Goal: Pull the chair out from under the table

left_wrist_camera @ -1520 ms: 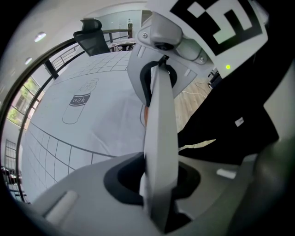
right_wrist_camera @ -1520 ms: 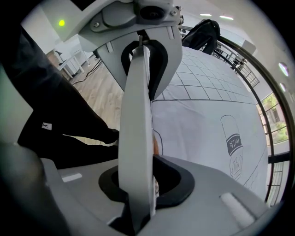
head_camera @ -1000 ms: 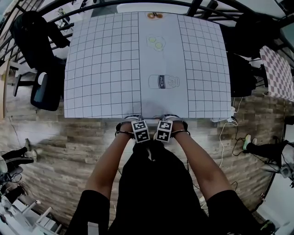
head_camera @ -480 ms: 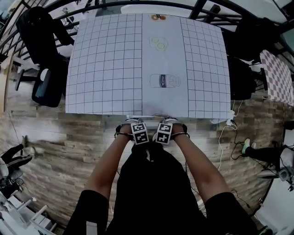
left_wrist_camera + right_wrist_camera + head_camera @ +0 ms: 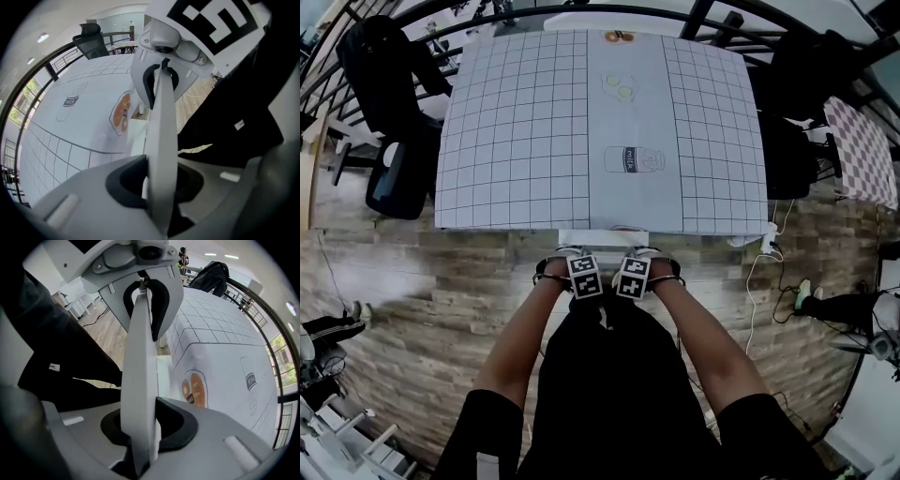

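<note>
- The left hand-held gripper (image 5: 584, 272) and the right hand-held gripper (image 5: 632, 274) sit side by side at the centre of the head view. They are just below the near edge of the table (image 5: 516, 141), and both point steeply down.
- The chair (image 5: 602, 236) is white. A narrow strip of it shows at the middle of the table's near edge, and the rest is hidden by the table and the person's arms.
- In the left gripper view a thin white panel (image 5: 161, 117) of the chair runs up the middle of the frame, and the jaws are clenched on it.
- In the right gripper view the panel stands between the jaws, which grasp it as well. At the top of each gripper view, the other gripper clamps the panel too.
- A white gridded cloth (image 5: 712, 141) covers the table. It has a milk bottle drawing (image 5: 633, 159) at its middle and an orange drawing (image 5: 194, 391) at its near edge.
- A black office chair (image 5: 394, 103) stands at the upper left on the wooden floor (image 5: 412, 281).
</note>
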The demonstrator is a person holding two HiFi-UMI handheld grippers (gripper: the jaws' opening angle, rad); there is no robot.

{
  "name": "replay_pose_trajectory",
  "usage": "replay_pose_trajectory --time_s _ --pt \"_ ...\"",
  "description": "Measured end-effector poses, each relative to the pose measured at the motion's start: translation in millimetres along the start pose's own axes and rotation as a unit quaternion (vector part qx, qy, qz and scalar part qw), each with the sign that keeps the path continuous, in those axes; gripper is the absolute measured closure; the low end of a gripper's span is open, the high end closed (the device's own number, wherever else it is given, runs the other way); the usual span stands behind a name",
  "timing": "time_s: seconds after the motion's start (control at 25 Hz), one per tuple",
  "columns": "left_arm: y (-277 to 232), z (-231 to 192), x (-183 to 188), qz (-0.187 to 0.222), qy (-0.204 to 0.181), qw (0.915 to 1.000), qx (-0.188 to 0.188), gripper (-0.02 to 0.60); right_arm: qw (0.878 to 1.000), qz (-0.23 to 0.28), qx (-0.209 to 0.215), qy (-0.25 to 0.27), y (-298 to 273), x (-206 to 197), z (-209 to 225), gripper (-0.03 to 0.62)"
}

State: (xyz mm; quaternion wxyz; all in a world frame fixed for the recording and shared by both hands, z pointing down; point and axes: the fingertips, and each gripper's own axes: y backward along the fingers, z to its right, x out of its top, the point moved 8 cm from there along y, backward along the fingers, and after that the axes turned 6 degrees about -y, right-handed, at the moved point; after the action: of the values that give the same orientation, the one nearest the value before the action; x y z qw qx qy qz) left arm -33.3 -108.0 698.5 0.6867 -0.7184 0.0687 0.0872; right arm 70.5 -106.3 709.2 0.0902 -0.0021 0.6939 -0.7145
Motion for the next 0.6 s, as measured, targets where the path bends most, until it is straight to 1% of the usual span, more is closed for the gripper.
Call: replay_pose_trajectory --time_s 0.6 --pt "-2 45 -3 0.003 -0.007 1.0 0.0 0.492 1.0 -0.004 0.005 -0.004 -2 -2 -45 0.519"
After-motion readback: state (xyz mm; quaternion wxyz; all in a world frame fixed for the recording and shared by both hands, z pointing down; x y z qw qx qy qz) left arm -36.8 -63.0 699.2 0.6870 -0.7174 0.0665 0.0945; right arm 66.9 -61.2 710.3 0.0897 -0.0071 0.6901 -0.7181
